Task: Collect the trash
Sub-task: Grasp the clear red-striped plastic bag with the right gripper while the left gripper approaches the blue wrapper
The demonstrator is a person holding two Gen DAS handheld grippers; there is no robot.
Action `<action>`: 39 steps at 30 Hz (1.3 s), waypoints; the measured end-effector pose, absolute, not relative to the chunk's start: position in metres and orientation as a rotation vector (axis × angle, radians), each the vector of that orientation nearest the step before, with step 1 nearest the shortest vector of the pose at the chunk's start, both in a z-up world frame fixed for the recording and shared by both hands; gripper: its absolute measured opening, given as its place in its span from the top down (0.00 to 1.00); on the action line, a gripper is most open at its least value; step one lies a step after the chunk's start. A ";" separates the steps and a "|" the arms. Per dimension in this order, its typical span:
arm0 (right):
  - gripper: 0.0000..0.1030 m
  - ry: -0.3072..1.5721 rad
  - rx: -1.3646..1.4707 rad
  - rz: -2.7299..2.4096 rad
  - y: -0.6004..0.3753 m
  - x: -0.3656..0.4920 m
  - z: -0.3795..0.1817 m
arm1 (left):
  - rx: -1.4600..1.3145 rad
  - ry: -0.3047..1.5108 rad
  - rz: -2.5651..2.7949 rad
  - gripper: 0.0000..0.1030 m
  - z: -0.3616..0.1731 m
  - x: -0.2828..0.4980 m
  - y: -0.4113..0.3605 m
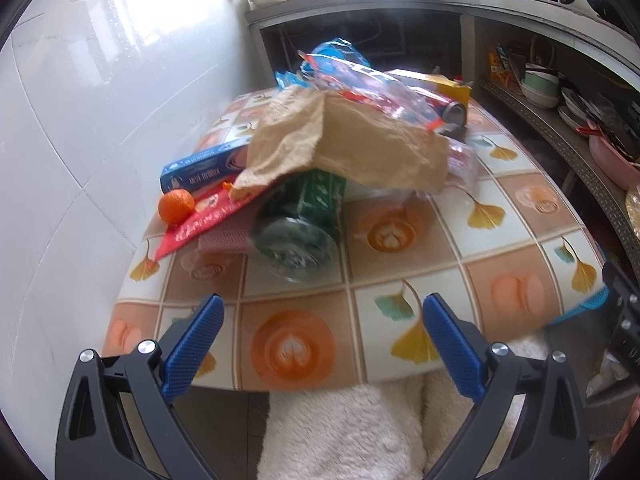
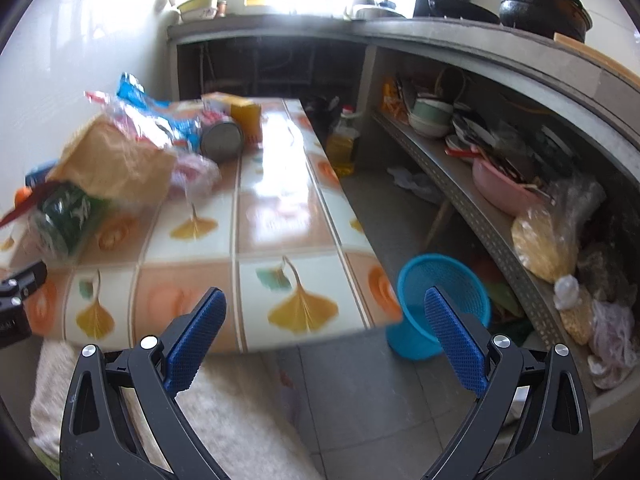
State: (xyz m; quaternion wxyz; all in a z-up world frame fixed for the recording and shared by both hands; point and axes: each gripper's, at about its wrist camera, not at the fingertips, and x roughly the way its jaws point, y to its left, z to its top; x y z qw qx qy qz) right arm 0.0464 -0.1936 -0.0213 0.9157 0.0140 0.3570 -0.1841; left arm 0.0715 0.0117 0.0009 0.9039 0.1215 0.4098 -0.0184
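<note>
A heap of trash lies on the patterned table (image 1: 400,320) against the wall: a crumpled brown paper bag (image 1: 352,144), a green plastic bottle (image 1: 300,220) on its side under it, clear and blue wrappers (image 1: 352,76), a metal can (image 1: 454,116), a blue box (image 1: 200,170), a red packet (image 1: 204,220) and an orange (image 1: 175,206). My left gripper (image 1: 323,308) stands open over the table's near edge, short of the bottle. My right gripper (image 2: 325,304) is open too, over the table's near right corner, with the blue waste basket (image 2: 440,304) on the floor just right of it.
A white fluffy cushion (image 1: 340,432) lies below the table's front edge. Shelves with bowls (image 2: 432,116), a pink basin (image 2: 500,188) and bagged food (image 2: 544,240) run along the right. An oil bottle (image 2: 344,144) stands on the floor beyond the table. Pots (image 2: 540,4) sit on the counter.
</note>
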 end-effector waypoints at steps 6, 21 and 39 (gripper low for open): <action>0.08 0.683 0.053 -0.235 -0.190 0.083 -0.012 | 0.204 0.833 -0.030 0.05 0.010 0.101 0.037; 0.08 0.522 0.057 0.024 -0.170 0.133 0.013 | -0.034 0.728 -0.295 0.06 0.026 0.128 0.093; 0.60 0.566 -0.354 0.270 -0.076 0.236 0.011 | -0.147 0.642 -0.365 0.06 0.031 0.145 0.112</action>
